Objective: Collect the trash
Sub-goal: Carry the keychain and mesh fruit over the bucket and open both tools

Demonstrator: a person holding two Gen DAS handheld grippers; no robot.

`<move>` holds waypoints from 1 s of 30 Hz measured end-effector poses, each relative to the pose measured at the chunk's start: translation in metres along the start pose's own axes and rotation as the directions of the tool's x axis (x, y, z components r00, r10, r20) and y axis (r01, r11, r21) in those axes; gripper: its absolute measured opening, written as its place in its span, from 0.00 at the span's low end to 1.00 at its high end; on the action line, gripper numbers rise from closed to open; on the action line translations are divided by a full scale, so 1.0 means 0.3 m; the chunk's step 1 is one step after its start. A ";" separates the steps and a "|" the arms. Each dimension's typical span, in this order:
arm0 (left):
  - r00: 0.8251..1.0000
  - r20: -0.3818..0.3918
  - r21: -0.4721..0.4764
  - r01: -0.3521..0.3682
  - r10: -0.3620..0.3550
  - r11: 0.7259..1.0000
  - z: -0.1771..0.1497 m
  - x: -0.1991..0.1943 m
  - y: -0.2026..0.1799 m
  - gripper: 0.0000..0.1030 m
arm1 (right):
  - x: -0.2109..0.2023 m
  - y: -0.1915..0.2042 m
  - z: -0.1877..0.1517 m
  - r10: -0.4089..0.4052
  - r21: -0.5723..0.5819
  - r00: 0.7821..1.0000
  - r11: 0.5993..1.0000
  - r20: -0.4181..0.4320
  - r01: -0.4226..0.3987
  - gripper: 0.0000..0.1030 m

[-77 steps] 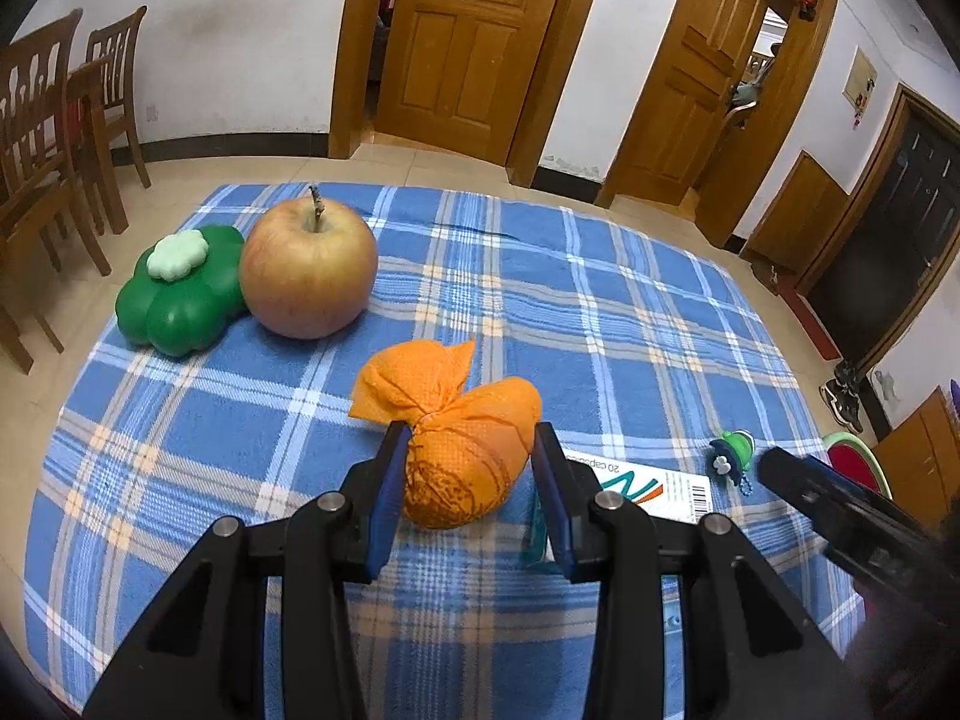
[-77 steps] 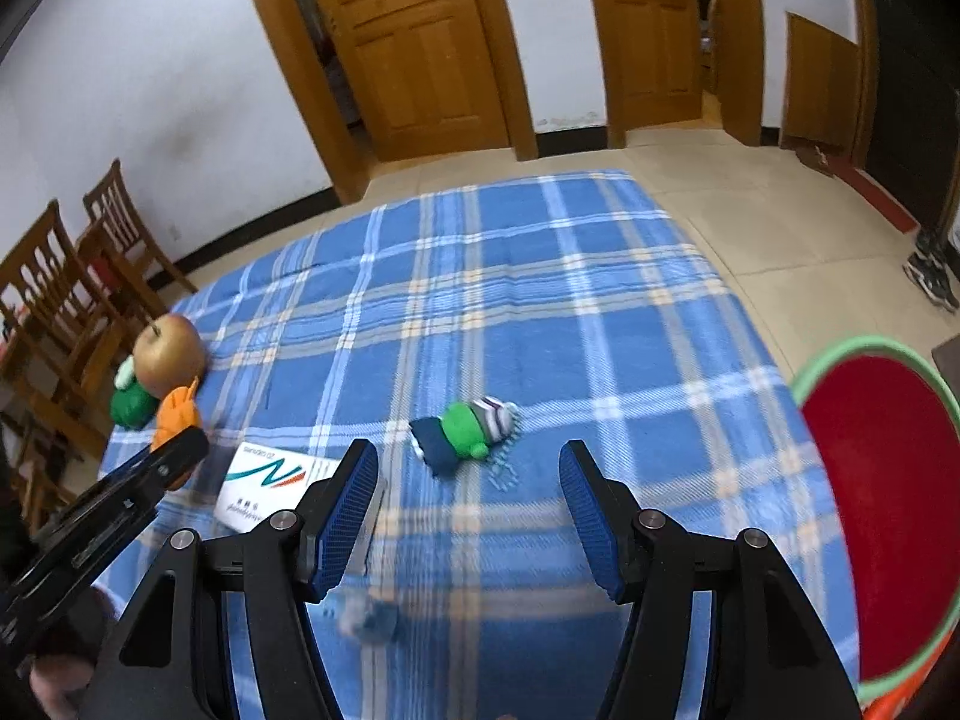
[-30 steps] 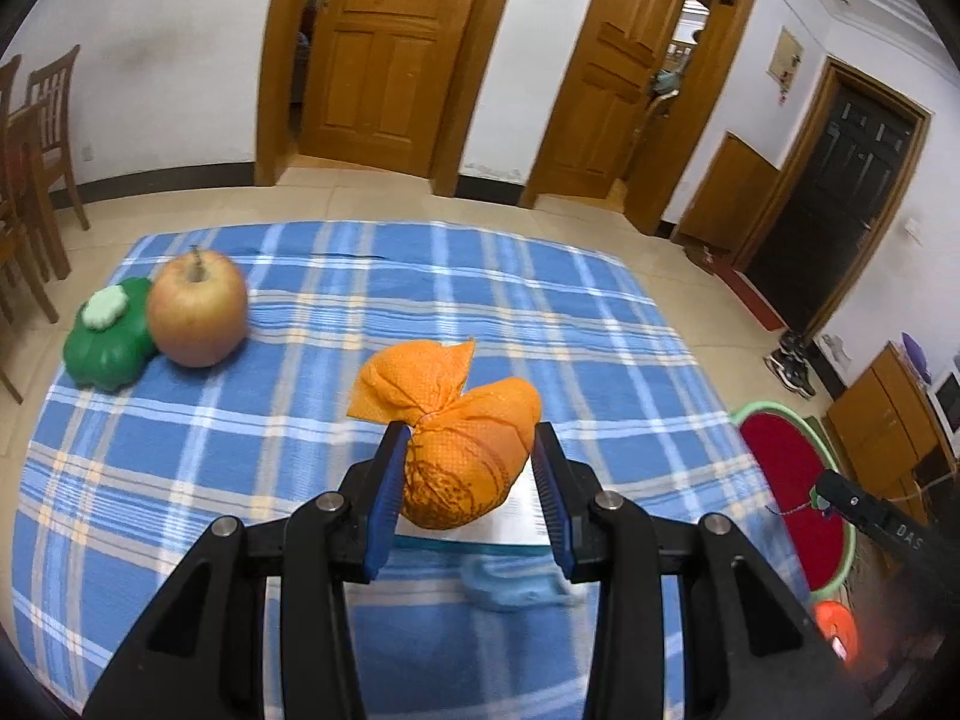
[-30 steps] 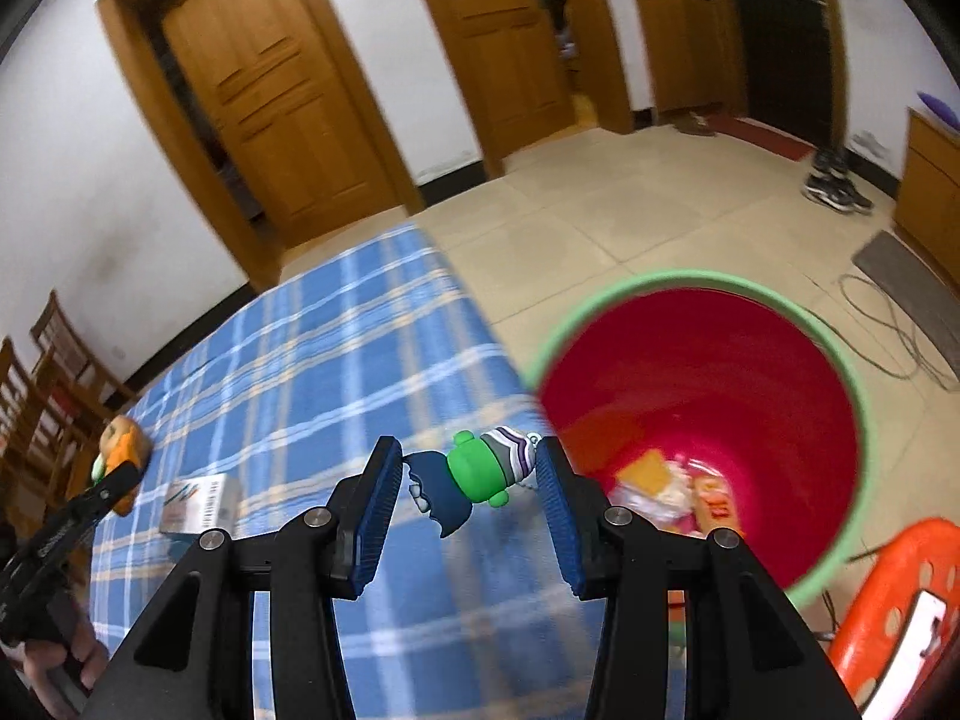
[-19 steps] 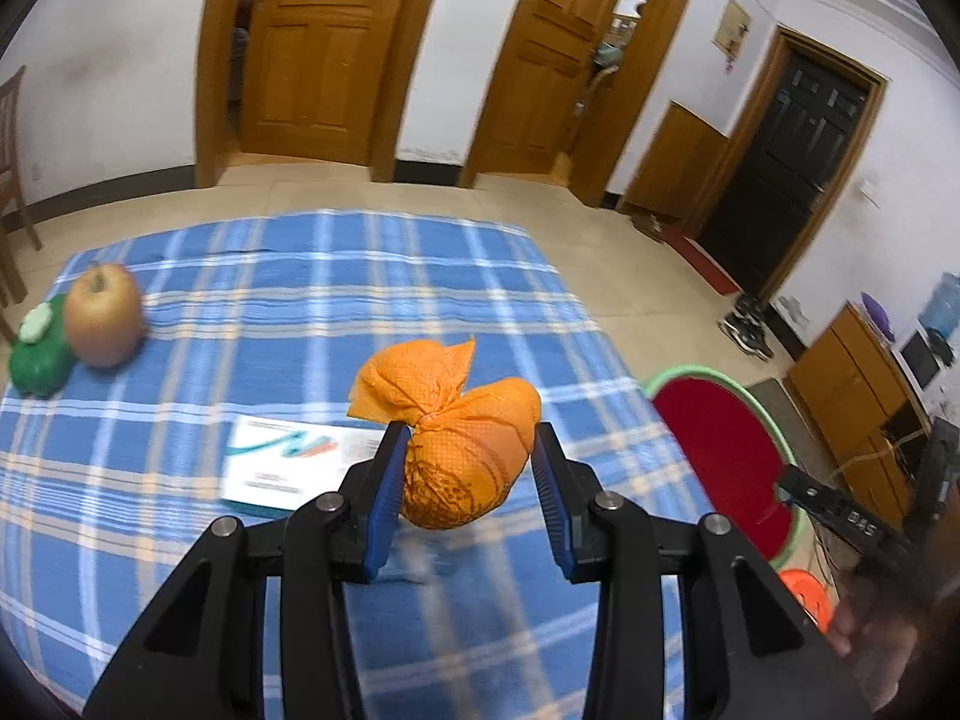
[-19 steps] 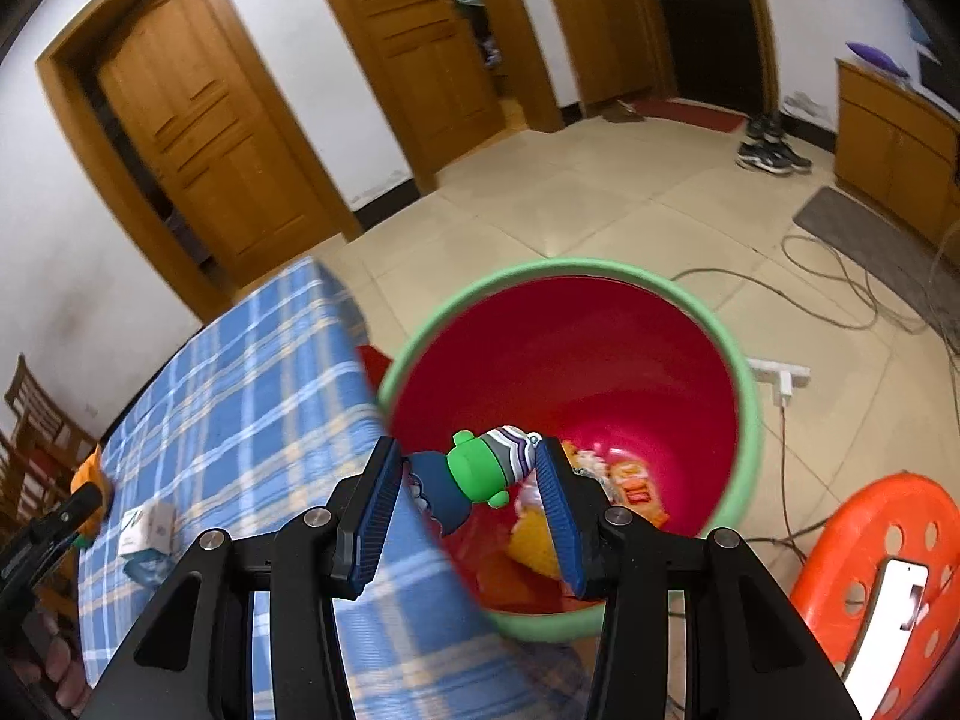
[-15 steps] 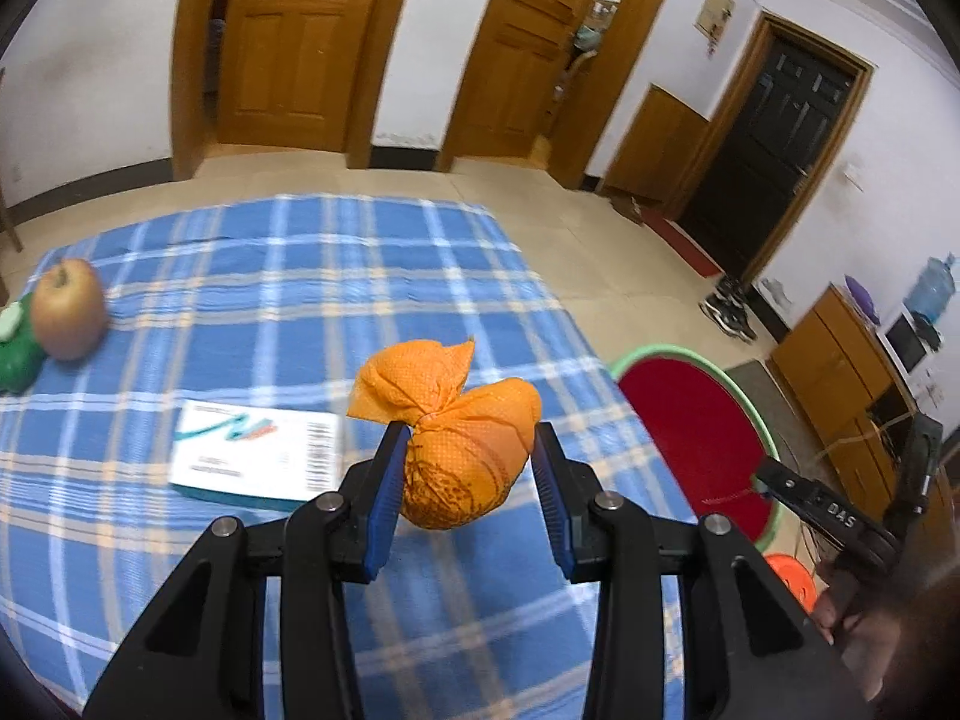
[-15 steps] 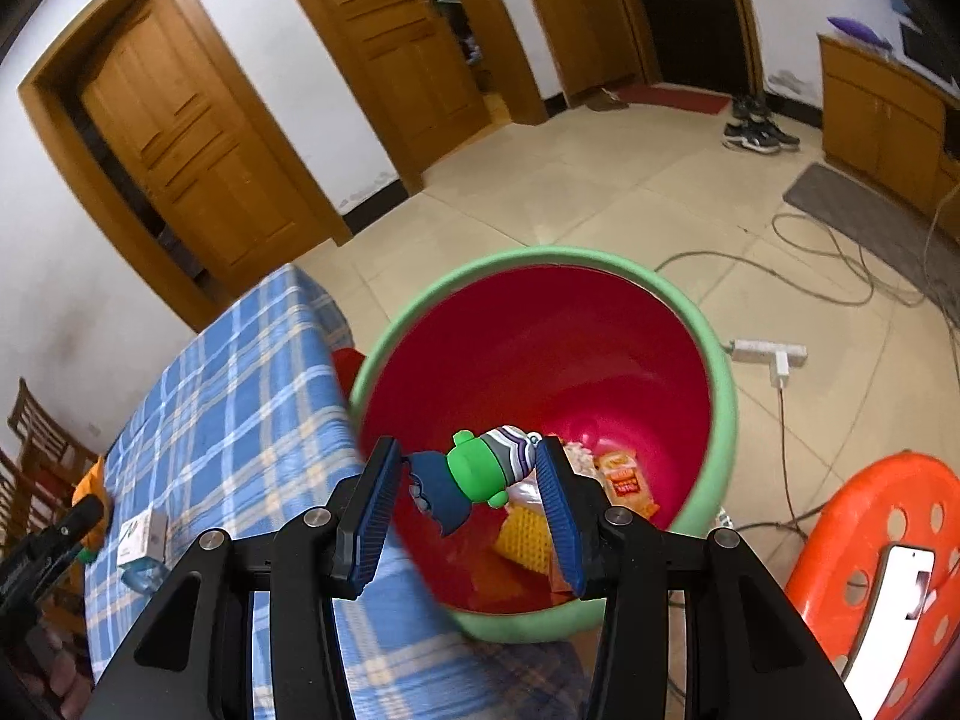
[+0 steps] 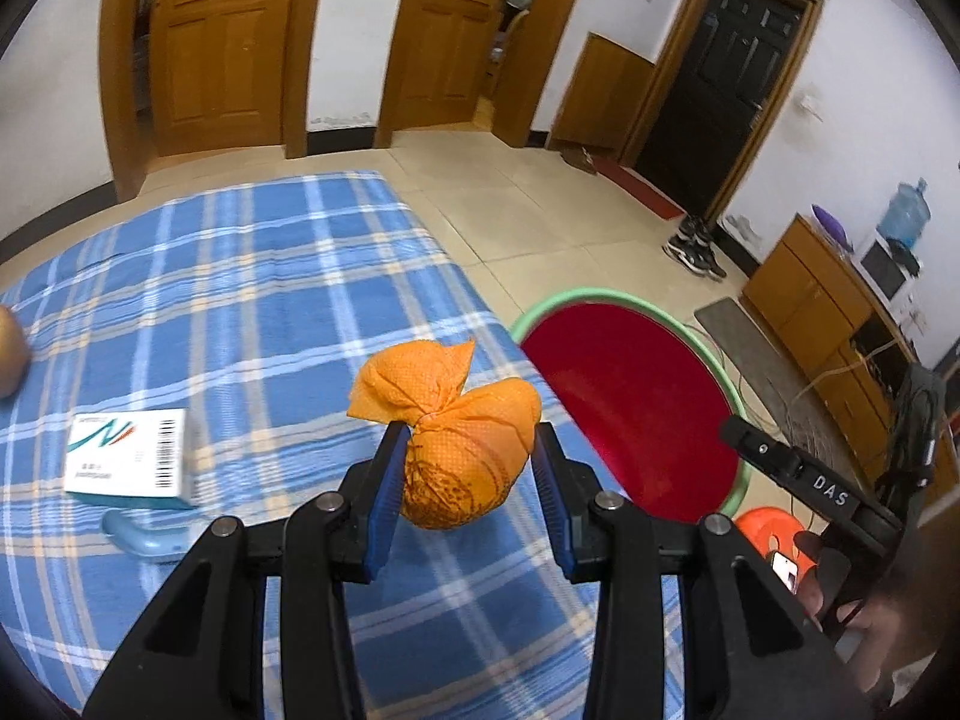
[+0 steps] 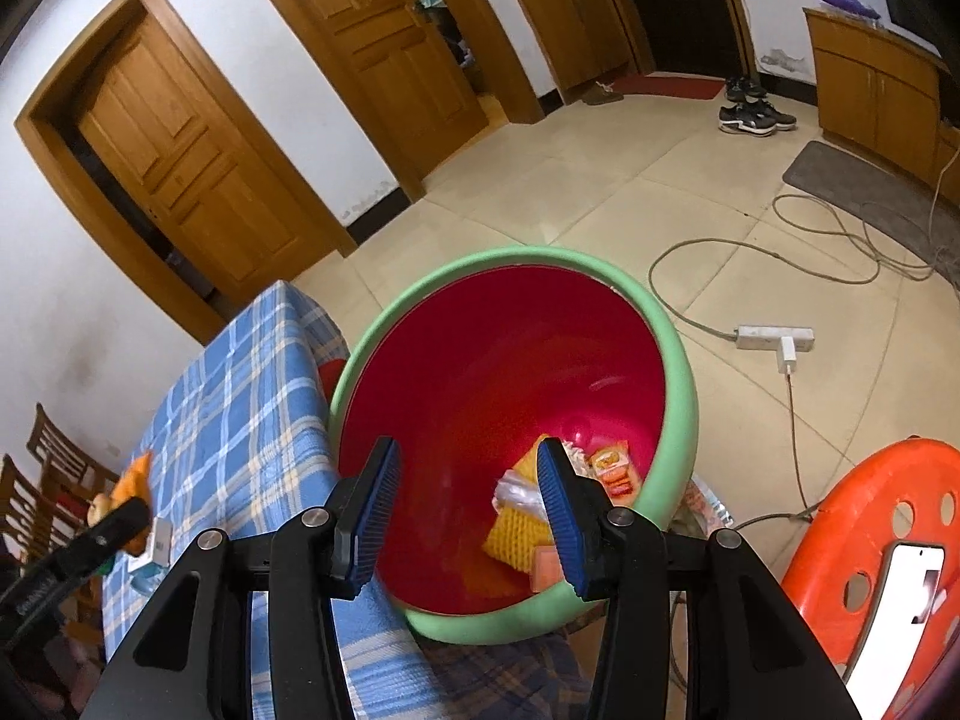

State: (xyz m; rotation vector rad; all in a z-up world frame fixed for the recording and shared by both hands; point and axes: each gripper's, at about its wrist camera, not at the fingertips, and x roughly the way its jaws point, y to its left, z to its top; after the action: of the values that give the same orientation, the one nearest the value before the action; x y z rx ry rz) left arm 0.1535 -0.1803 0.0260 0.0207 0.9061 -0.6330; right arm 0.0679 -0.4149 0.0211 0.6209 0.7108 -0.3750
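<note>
— How many things are showing right now?

— One orange knotted bag [image 9: 468,450], one white carton [image 9: 129,459], one red bin [image 10: 672,360] and one orange stool [image 10: 864,510] are showing.

— And around the room?

— Two wooden doors [image 9: 222,42] are standing opposite, one pair of sneakers [image 10: 753,114] is lying nearby, and one power strip [image 10: 774,339] is sitting on the floor.

Tongs [image 9: 465,480] clamp orange bundle [image 9: 462,450], red bin [image 9: 636,402]

Even indoor light, strong fisheye curvature, dark vignetted corners, slight blur
</note>
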 end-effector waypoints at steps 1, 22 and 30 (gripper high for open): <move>1.000 -0.008 0.011 0.005 -0.005 1.000 -0.001 0.013 -0.017 0.39 | -0.005 -0.003 0.000 -0.003 0.002 1.000 1.000 0.001 0.003 0.47; 0.993 -0.089 0.179 0.088 -0.072 0.980 0.039 0.210 -0.286 0.41 | -0.101 -0.093 0.007 -0.062 0.027 0.998 0.998 0.029 0.061 0.47; 0.995 -0.088 0.172 0.056 -0.041 0.983 0.033 0.206 -0.294 0.60 | -0.109 -0.094 0.007 -0.052 0.027 0.998 0.998 0.030 0.051 0.47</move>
State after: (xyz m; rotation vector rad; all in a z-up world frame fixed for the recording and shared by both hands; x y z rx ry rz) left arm 0.1424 -0.2864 0.0079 0.1842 0.9323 -0.7607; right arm 0.0315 -0.4339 0.0339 0.6214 0.6947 -0.4414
